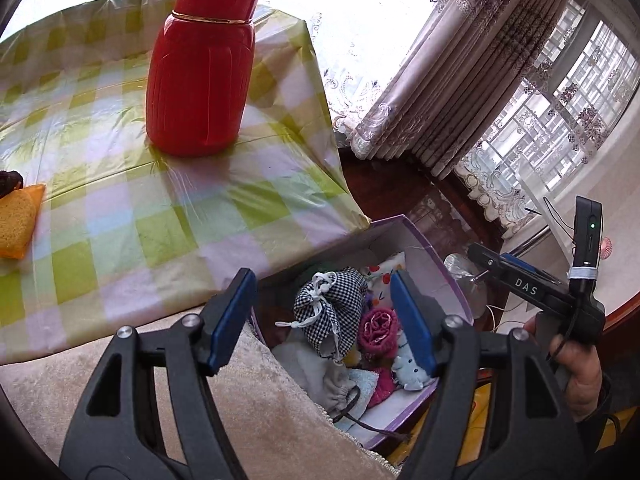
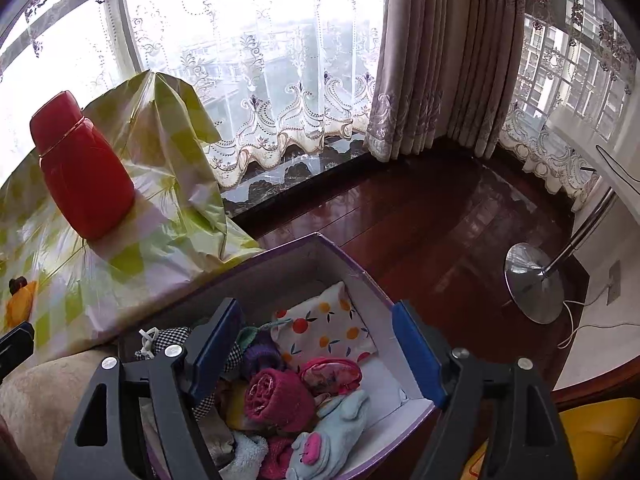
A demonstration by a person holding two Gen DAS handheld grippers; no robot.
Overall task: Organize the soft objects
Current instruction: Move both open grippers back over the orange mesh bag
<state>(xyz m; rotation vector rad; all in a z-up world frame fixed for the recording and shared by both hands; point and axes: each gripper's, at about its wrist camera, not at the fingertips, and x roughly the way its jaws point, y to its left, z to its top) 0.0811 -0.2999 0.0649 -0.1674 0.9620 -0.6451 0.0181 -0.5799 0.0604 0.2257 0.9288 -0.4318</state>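
The left tool (image 1: 324, 320) hangs with its blue rubber pads spread wide and nothing pinched between them. Directly below its tips sits an open purple-edged cardboard box (image 1: 436, 264) packed with soft things: a black-and-white gingham drawstring pouch (image 1: 328, 304) lies uppermost, between the pads in the left wrist view but untouched, with a rolled magenta knit piece (image 1: 378, 330) and a pale blue plush toy (image 1: 412, 364) toward its right pad. The right tool (image 2: 318, 344) also gapes open and empty above the same box, over a fruit-printed fabric pouch (image 2: 324, 330) and the fuzzy roll. Beyond the left tool's left pad, a glossy ribbed red flask (image 1: 202, 68) stands on the counter (image 1: 100, 184), which wears a shiny green-checked plastic cloth.
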